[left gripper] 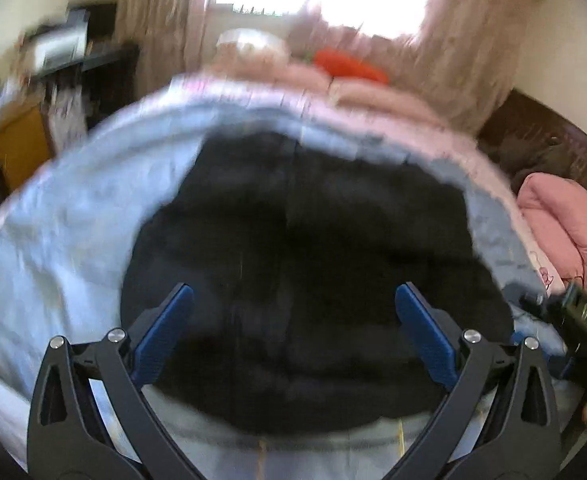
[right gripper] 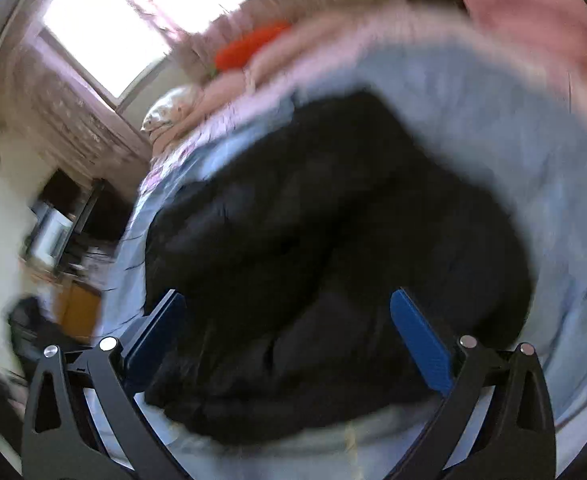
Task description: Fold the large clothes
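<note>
The black garment [left gripper: 313,272] lies bunched on the bed [left gripper: 73,220]. Both the left gripper [left gripper: 293,300] and right gripper [right gripper: 287,308] hover released above it. Next: pinch 2 edges.

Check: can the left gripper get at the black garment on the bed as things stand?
Probably yes. The left gripper is open, holds nothing, and points at the black garment spread on the light blue sheet; nothing lies between them.
</note>
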`<state>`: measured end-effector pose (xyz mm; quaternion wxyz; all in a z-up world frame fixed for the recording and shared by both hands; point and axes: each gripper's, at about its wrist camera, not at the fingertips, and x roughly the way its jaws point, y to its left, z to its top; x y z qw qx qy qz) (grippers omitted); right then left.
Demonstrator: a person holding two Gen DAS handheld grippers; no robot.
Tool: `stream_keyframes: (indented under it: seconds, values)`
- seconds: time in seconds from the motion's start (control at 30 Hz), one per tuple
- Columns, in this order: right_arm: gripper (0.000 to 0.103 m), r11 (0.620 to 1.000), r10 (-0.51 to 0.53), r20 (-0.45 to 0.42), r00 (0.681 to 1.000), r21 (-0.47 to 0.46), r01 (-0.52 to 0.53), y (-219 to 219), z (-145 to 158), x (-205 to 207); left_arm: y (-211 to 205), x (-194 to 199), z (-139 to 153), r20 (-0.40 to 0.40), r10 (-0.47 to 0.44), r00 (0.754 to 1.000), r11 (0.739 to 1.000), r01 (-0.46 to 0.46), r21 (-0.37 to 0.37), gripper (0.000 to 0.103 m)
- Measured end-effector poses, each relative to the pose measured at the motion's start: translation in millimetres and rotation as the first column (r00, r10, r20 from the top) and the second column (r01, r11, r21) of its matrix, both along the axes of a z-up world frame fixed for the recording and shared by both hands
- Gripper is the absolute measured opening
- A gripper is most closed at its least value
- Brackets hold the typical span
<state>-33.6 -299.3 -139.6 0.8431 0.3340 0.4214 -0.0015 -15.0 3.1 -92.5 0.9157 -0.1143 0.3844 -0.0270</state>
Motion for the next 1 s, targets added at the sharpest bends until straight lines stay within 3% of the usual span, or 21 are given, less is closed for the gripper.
stream_keyframes:
  seconds: [0.07,0.17,0.2,0.33,0.37,0.47,0.6,0.77,0.83,0.9,1.0]
  values:
    - [0.102,0.992,-0.057,-0.095,0.994,0.110,0.067,-15,-40,-11,8,-6,-26,-0.085,0.017,0.996,0.992,-0.027,-0.126,0.101]
    - [0.102,0.916,-0.169,-0.172,0.971,0.335,0.219,-35,-81,-29,23,-14,-67,-0.202,0.056,0.978,0.944,-0.118,-0.308,0.101]
    - [0.102,0.886,-0.200,-0.188,0.962,0.385,0.260,-39,-92,-34,30,-17,-79,-0.235,0.067,0.970,0.917,-0.152,-0.369,0.101]
    - [0.102,0.871,-0.251,-0.180,0.951,0.386,0.303,-32,-96,-41,56,-22,-118,-0.329,0.110,0.938,0.789,-0.284,-0.544,0.101]
    - [0.102,0.873,-0.240,-0.186,0.953,0.388,0.295,-27,-97,-39,61,-23,-126,-0.353,0.117,0.928,0.760,-0.312,-0.571,0.101]
    - [0.102,0.868,-0.178,-0.176,0.968,0.436,0.239,-14,-103,-28,73,-33,-155,-0.424,0.142,0.895,0.623,-0.413,-0.664,0.101]
    - [0.102,0.865,-0.107,-0.131,0.986,0.476,0.157,8,-115,-13,89,-35,-165,-0.387,0.193,0.901,0.531,-0.428,-0.731,0.101]
    - [0.102,0.829,-0.147,-0.107,0.983,0.528,0.182,12,-126,-8,107,-31,-175,-0.375,0.239,0.896,0.431,-0.444,-0.785,0.101]
    - [0.102,0.820,-0.170,-0.082,0.982,0.541,0.188,12,-125,-4,111,-31,-176,-0.355,0.267,0.896,0.424,-0.440,-0.791,0.101]
    - [0.102,0.826,-0.181,-0.072,0.981,0.530,0.192,11,-124,-2,110,-25,-172,-0.331,0.274,0.903,0.463,-0.426,-0.777,0.101]
    - [0.102,0.812,-0.311,0.004,0.950,0.521,0.263,6,-113,-16,103,-13,-162,-0.271,0.267,0.925,0.543,-0.377,-0.750,0.101]
